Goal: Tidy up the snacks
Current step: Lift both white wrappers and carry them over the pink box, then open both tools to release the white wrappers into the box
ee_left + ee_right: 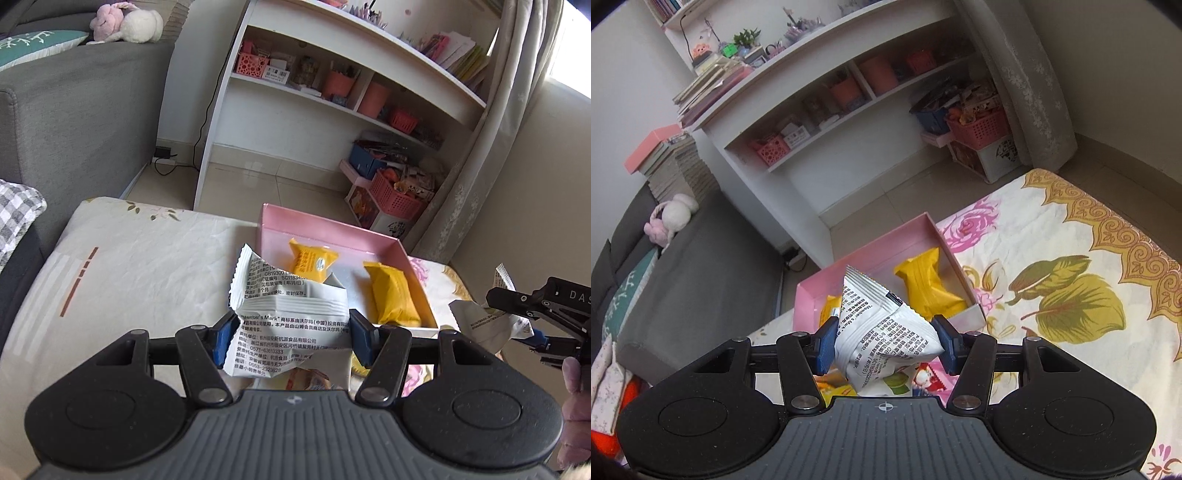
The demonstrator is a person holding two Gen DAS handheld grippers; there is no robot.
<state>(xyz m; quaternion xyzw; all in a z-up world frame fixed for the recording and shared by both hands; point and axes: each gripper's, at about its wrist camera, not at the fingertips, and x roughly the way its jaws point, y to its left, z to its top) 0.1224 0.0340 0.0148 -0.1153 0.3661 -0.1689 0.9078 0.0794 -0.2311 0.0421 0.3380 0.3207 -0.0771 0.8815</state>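
Two white crinkly foil snack packets with black print are up in the air right now, one pinched in each set of tongs. In the left wrist view, the left tongs (291, 334) are clamped on the sides of one white packet (288, 317), its blue pads (223, 338) pressed into the wrapper so it's bunched up between them and sticks out forward. Same deal on the other side: the right tongs (886, 341) are closed on the second white packet (882, 332), which is squashed into a pointy wedge with its crimped end sticking up.

Just past the tips, a shallow pink cardboard box (332, 229) sits on the flower-print cloth covering the tabletop (129, 266). So far only two yellow wrapped snacks are seen inside it: a squarish yellow packet (312, 260) toward the far left and a longer yellow packet (393, 299) along the right wall. The middle of the box looks bare.

Progress is probably around halfway, judging by that: two in, two held and not yet dropped. A few more colourful wrappers (923, 380) can be glimpsed low under the right tongs, mostly hidden, so more may be left to collect.

Both white packets hang in front of the box's near edge, seemingly above it rather than inside.
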